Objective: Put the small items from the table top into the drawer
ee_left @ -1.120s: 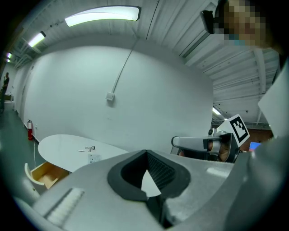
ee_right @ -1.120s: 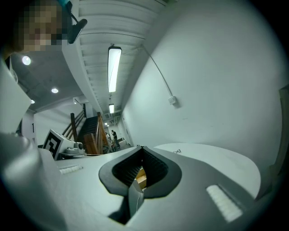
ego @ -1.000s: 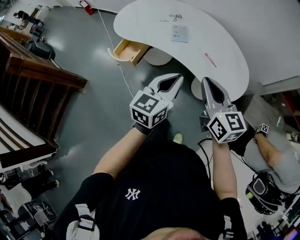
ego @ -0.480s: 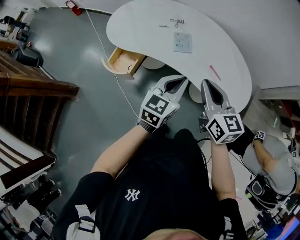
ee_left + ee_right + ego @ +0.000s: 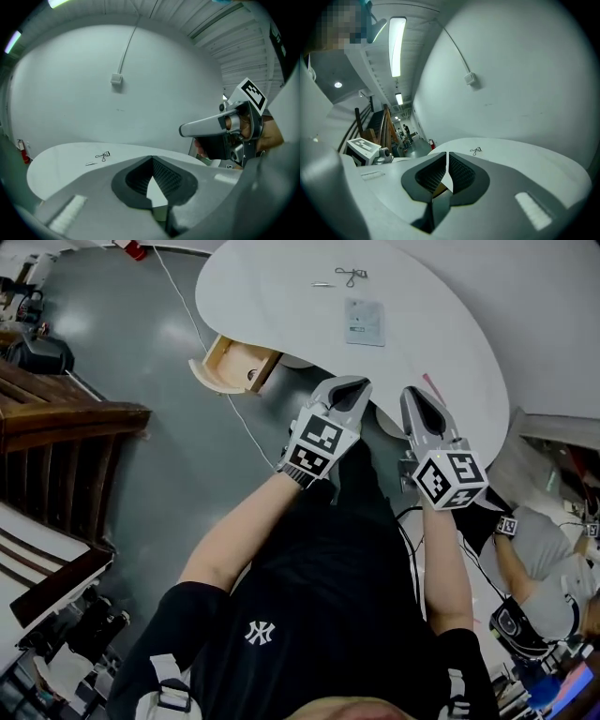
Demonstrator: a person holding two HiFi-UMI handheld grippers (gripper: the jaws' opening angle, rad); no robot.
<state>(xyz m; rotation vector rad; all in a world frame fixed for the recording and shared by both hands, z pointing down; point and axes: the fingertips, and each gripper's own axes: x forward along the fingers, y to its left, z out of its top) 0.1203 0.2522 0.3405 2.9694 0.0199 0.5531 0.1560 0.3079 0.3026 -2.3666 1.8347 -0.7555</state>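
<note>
Drawer (image 5: pixel 228 366) open at table (image 5: pixel 281 296) edge, curler (image 5: pixel 352 277) and packet (image 5: pixel 364 321) on top

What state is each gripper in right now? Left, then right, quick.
Left gripper: closed, tips together, holding nothing.
Right gripper: slightly open, its jaws have just been opening, nothing between them.

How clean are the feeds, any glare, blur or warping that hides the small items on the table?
Head view: evenly lit and fairly sharp, soft glare on the floor, the eyelash curler tiny but distinct on the table. Left gripper view: strong fisheye bending, dark corners. Right gripper view: ceiling light blown out, same bending.
</note>
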